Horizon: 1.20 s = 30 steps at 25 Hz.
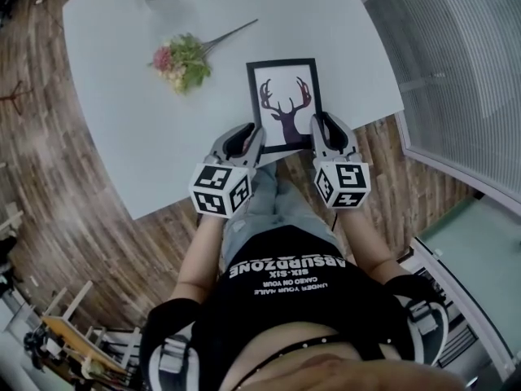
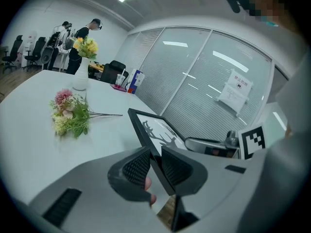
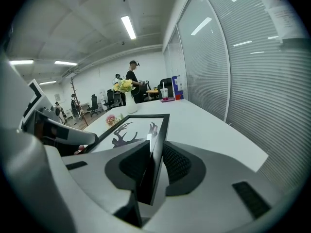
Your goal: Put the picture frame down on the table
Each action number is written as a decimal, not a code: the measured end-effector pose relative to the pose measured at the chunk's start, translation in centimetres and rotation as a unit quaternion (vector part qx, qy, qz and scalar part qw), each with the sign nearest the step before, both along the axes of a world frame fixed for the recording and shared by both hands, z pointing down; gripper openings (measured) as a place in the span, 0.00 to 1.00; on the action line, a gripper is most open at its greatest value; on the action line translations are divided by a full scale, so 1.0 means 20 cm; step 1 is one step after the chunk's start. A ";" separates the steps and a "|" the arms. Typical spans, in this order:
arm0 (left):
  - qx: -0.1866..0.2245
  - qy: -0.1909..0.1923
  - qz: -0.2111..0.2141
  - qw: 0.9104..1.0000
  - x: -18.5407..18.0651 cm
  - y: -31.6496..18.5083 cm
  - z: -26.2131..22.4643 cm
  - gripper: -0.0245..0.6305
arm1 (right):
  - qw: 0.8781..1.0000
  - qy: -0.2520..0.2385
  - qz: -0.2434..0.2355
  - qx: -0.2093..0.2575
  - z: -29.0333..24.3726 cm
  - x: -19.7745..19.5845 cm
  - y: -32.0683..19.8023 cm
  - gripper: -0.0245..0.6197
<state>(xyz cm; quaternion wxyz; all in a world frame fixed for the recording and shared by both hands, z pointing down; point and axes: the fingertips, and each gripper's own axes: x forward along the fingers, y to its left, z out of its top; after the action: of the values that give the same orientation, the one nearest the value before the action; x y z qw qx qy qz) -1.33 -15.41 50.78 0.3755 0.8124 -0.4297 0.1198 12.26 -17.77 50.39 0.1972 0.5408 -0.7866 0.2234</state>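
A black picture frame (image 1: 284,104) with a dark deer-head print hangs over the near edge of the white table (image 1: 122,120). My left gripper (image 1: 247,142) is shut on its near left corner, and the frame's edge (image 2: 154,149) runs between the ribbed pads. My right gripper (image 1: 322,132) is shut on the near right corner, with the frame (image 3: 141,130) clamped between its pads (image 3: 176,163). In the left gripper view the frame tilts up from the tabletop; I cannot tell whether its far edge touches the table.
A loose bunch of artificial flowers (image 1: 183,59) lies on the table left of the frame. A white vase (image 2: 80,76) with yellow flowers stands at the far side. A glass wall with blinds (image 1: 456,72) runs along the right. People stand far back (image 3: 131,79).
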 end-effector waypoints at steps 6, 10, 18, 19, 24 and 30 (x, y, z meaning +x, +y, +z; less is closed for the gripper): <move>-0.013 -0.006 0.007 1.000 0.01 -0.01 0.05 0.17 | 1.000 0.004 -0.003 -0.010 0.06 0.01 -0.01 0.19; -0.022 -0.009 0.011 1.000 0.01 -0.03 0.10 0.17 | 1.000 0.003 -0.001 -0.018 0.10 0.01 -0.03 0.19; -0.042 -0.016 0.017 0.999 0.02 -0.04 0.19 0.17 | 0.999 0.001 0.001 -0.040 0.19 0.02 -0.05 0.19; -0.044 -0.017 0.017 0.999 0.02 -0.04 0.21 0.17 | 0.999 0.000 0.002 -0.043 0.20 0.02 -0.05 0.19; -0.054 -0.017 0.016 0.998 0.02 -0.04 0.26 0.17 | 0.998 -0.005 0.004 -0.055 0.25 0.02 -0.05 0.19; -0.063 -0.020 0.015 0.998 0.03 -0.04 0.32 0.17 | 0.997 -0.008 0.005 -0.071 0.32 0.03 -0.04 0.19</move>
<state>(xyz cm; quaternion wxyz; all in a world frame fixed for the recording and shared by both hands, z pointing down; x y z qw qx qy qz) -0.64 -16.21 57.12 0.4156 0.7911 -0.4160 0.1685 12.96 -18.63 56.74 0.2279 0.5275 -0.7677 0.2837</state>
